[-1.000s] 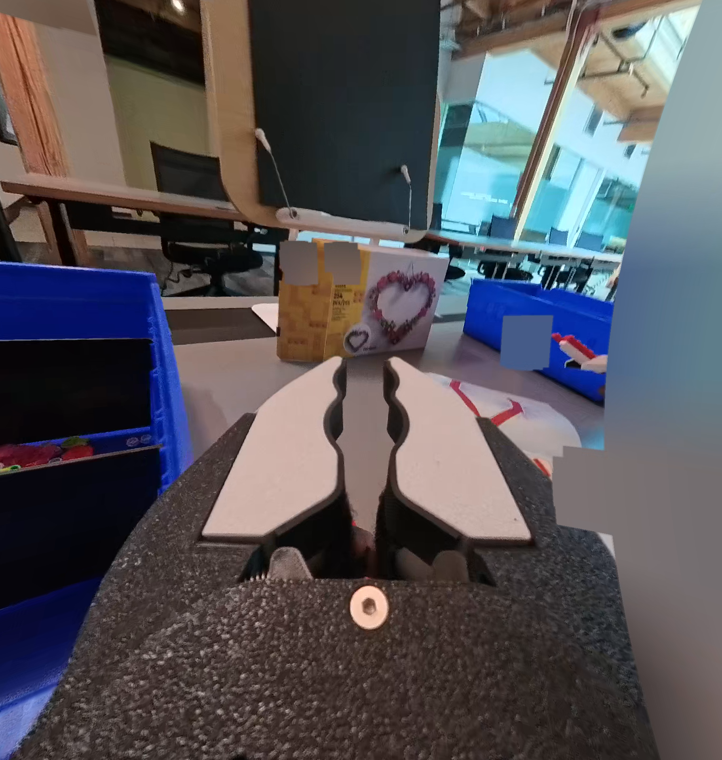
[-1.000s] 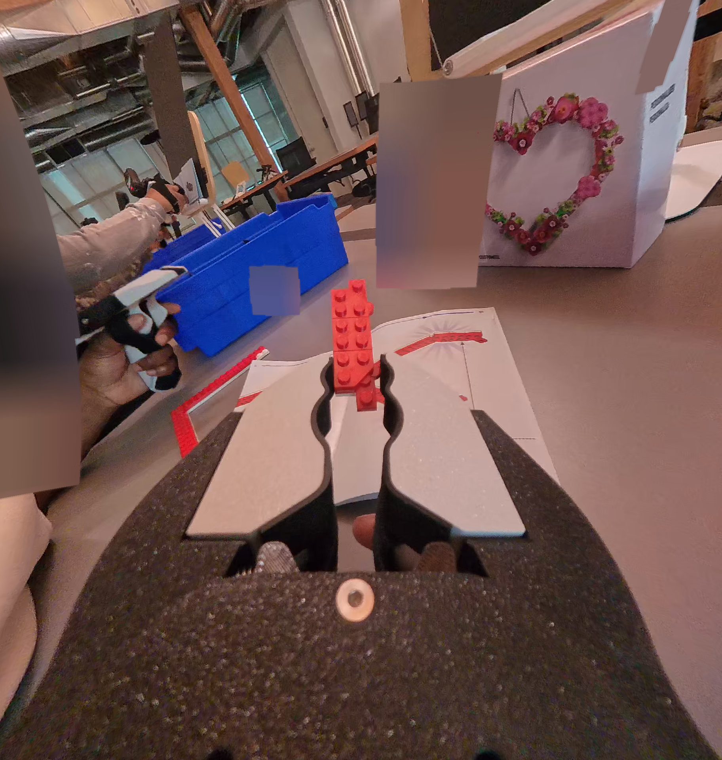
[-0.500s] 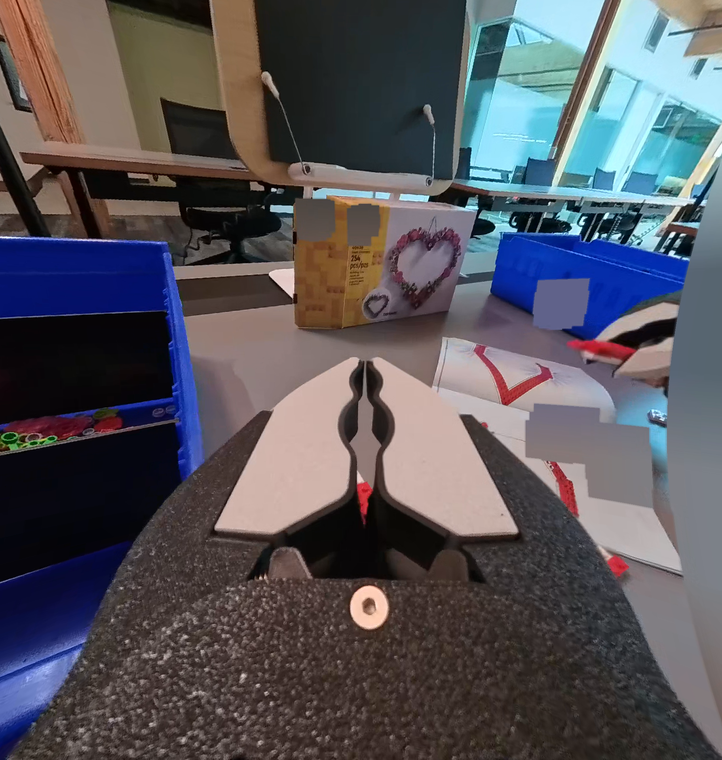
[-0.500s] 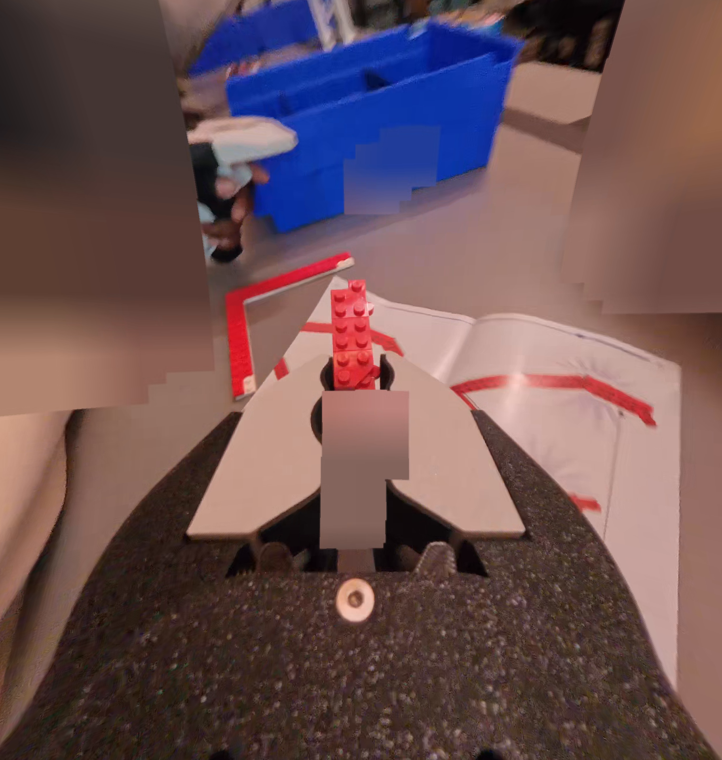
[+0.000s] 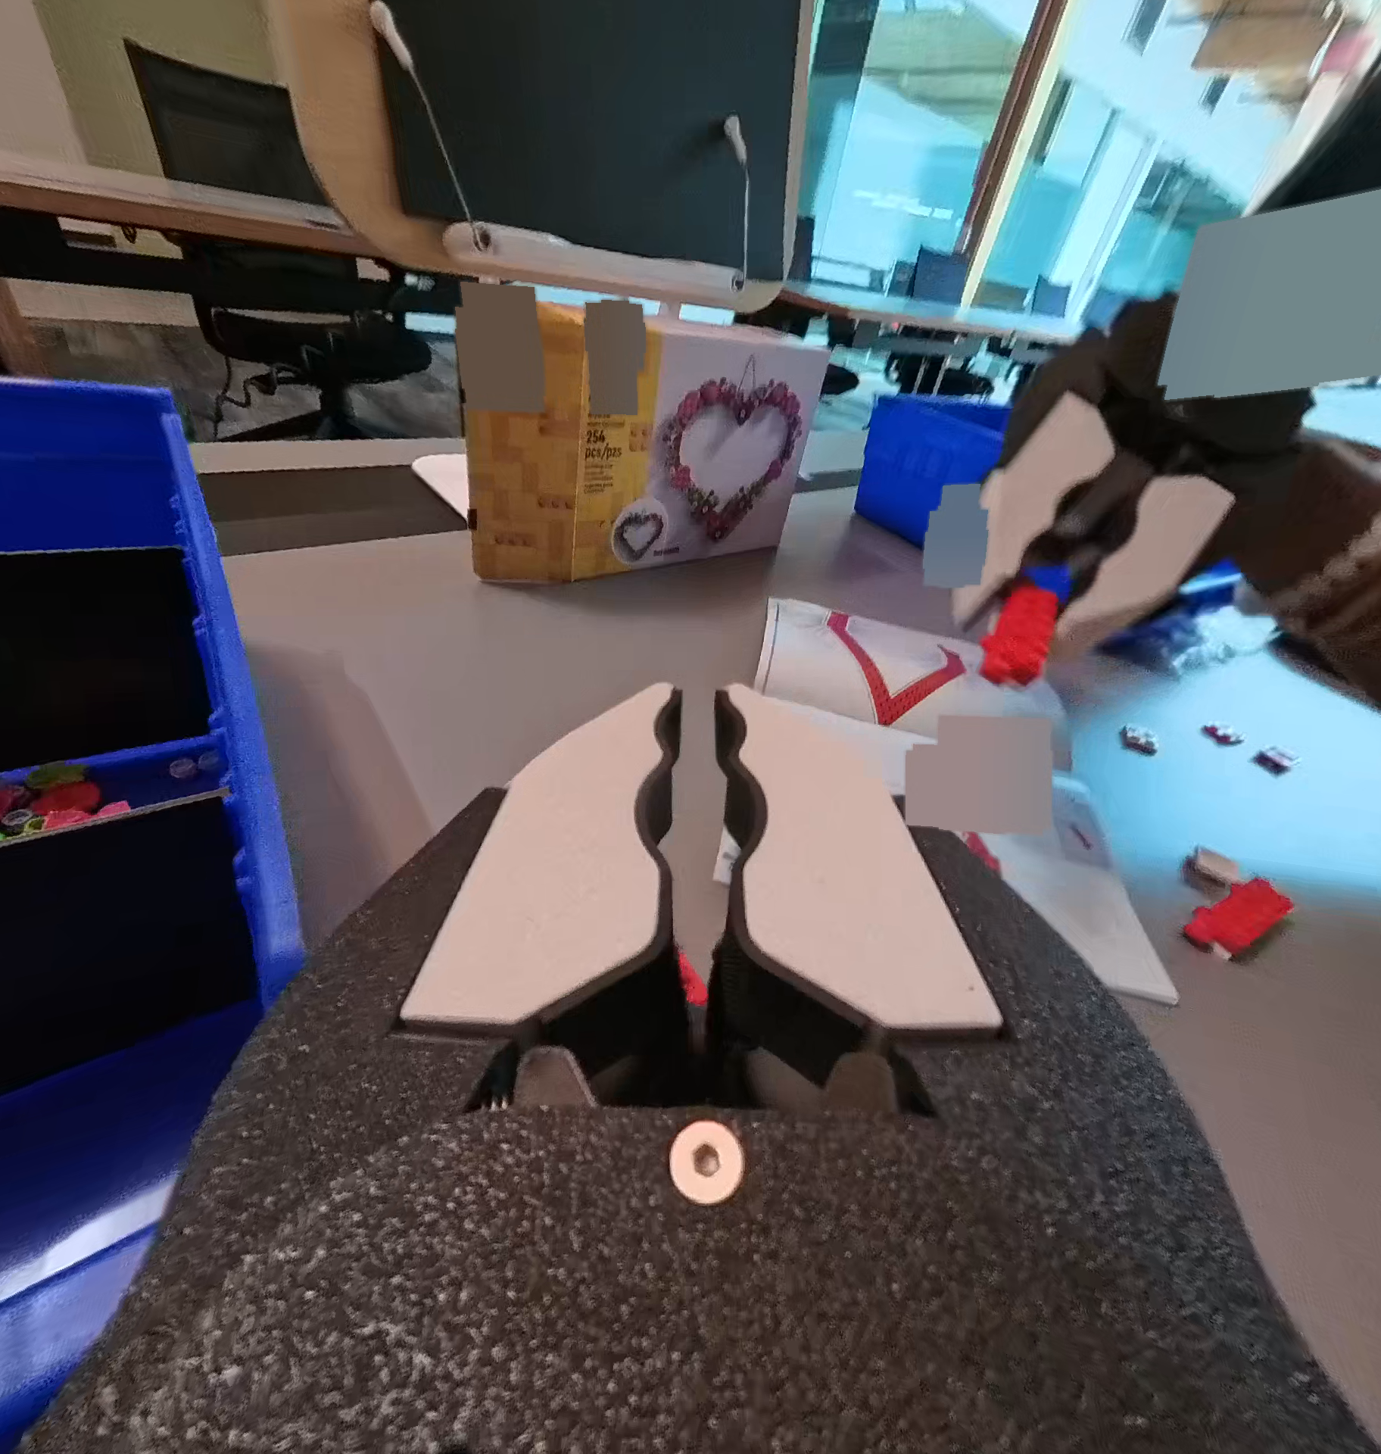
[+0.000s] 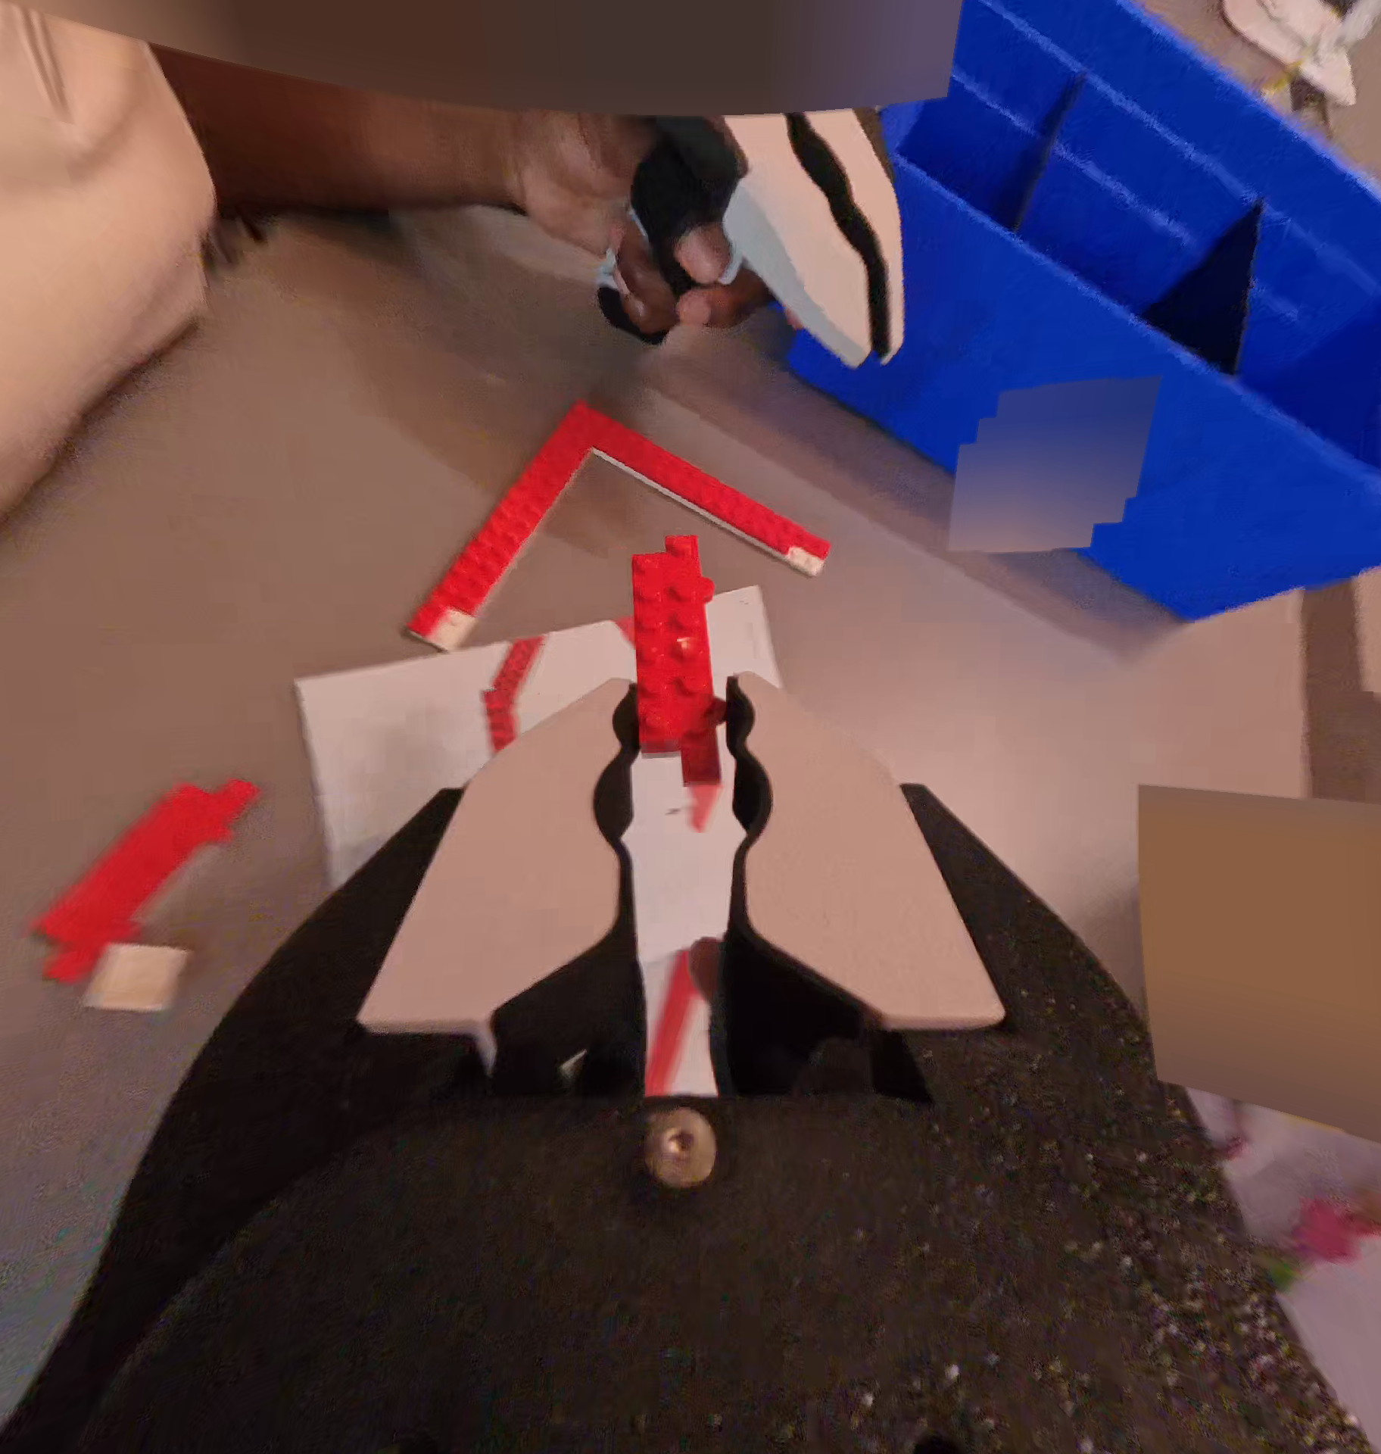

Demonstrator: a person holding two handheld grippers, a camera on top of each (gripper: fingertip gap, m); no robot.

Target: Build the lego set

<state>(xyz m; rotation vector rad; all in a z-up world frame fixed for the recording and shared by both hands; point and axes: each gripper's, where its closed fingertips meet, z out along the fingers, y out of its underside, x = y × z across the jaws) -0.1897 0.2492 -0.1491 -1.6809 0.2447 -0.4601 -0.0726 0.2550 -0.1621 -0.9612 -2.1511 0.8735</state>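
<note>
1. Right gripper (image 6: pixel 678 692): the jaws are closed on one end of a red plate strip (image 6: pixel 672 637). The strip juts forward past the tips, above the open instruction booklet (image 6: pixel 404 724).

2. Left gripper (image 5: pixel 697 700): the jaws are nearly together, with a thin gap between the tips. Nothing is visibly held at the tips; a red speck shows deep in the gap, and whether it is gripped cannot be told.

3. Work on the table (image 6: pixel 278 409): a red L-shaped frame (image 6: pixel 593 488) lies flat just beyond the booklet. A second red plate assembly (image 6: pixel 137 865) lies apart, nearer the right gripper. A blue parts bin (image 6: pixel 1143 330) stands beyond the frame.

4. Step in hand, as judged: the frame of the set is part built, and the held strip is being carried to be joined on.

5. Next move, as judged: square the strip over the frame's studs and press down. The left gripper should steady the frame, or it may slide.
</note>
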